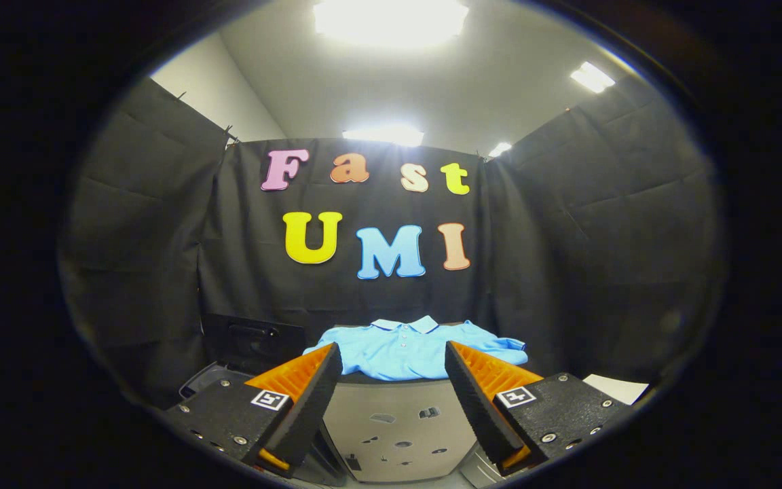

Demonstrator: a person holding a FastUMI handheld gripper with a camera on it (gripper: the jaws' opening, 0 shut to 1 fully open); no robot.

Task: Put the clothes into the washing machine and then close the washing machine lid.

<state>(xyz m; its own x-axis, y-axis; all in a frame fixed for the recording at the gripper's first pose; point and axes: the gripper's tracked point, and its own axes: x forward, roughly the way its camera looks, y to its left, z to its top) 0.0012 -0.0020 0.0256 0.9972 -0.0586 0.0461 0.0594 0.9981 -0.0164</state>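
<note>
One light blue polo shirt (410, 350) lies spread flat, collar toward the booth wall, on top of a grey cabinet-like stand (398, 424); the shirt is the landmark here. The gripper (393, 370) sits in front of the shirt and slightly below it, its two fingers spread wide apart with nothing between them, holding nothing; the orange-faced left finger (306, 394) and right finger (479, 401) frame the shirt's front edge without touching it. Each finger mount carries one square black-and-white marker tag, two tags total, no readable text on them. Left of the shirt and lower down, the washing machine (211, 380) shows a grey rim with its dark lid (252, 339) standing raised behind it, so the opening looks uncovered; its inside is hidden by the left finger. Right of the shirt, one white sheet-like object (618, 388) pokes out behind the right finger mount; cannot tell what it is. Below the shirt, the stand's front face has several small dark marks or stickers, too small to read. Nothing lies between the fingers and the shirt. Black cloth walls close in behind and to both sides of the shirt, with ceiling lights above.
</note>
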